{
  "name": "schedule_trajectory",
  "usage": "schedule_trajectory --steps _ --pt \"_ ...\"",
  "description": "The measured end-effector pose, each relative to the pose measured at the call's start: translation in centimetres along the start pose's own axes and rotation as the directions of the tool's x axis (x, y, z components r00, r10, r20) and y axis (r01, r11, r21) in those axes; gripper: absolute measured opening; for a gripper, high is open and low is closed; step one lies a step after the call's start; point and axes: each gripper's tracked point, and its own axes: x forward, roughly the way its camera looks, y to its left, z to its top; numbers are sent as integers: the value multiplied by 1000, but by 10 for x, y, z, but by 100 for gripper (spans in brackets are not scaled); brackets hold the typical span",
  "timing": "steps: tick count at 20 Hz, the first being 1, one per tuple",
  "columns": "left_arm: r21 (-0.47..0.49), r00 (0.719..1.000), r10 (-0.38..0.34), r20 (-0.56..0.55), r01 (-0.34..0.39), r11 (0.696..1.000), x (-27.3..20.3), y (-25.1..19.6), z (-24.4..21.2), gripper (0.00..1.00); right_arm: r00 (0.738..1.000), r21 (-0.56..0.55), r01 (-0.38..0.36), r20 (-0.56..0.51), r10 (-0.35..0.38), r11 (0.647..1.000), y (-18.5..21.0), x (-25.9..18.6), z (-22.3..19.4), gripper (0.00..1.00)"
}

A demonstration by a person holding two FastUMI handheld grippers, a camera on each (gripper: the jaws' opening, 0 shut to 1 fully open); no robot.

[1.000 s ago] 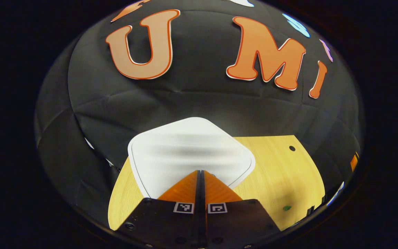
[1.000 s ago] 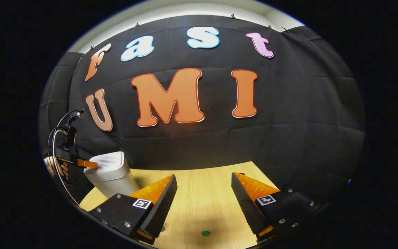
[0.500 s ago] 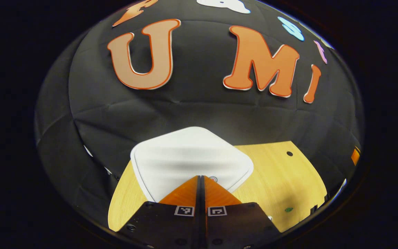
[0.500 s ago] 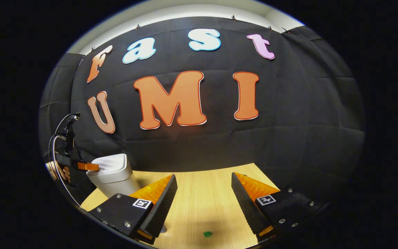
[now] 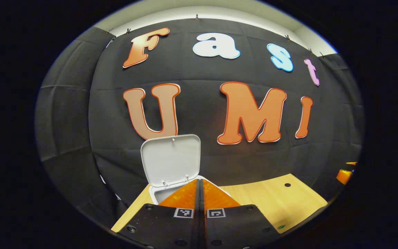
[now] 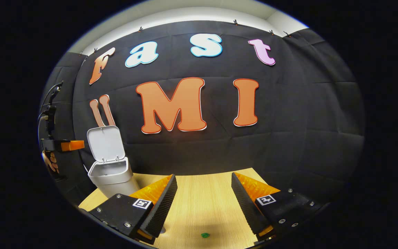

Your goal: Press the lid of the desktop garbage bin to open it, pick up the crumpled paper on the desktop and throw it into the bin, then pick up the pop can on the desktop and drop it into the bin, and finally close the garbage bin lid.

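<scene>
The white bin (image 6: 113,178) stands at the table's left end with its lid (image 6: 104,143) swung up and open; the lid (image 5: 171,159) rises upright just ahead of my left gripper (image 5: 200,180). That gripper is shut with nothing held, raised above and short of the bin's rim (image 5: 154,192). From the right gripper view, the left gripper (image 6: 70,145) hangs in the air left of the lid, held by a hand (image 6: 50,162). My right gripper (image 6: 204,180) stands open over the wooden table (image 6: 202,204), empty.
A small green speck (image 6: 205,235) lies on the table near my right gripper. A dark round hole (image 5: 287,185) sits in the tabletop toward the back right. The black cloth wall closes off the table's far side.
The bin lid was shut under my left fingertips; it has sprung up and open. My left gripper has lifted up and away from the bin. The right gripper has stayed put.
</scene>
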Motion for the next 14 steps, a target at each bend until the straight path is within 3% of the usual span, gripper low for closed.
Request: schedule_trajectory --steps 14 --pt "-10 992 1 126 1 1000 -21 -28 13 0 1000 -6 -8 -1 8 1000 3 1 2 94"
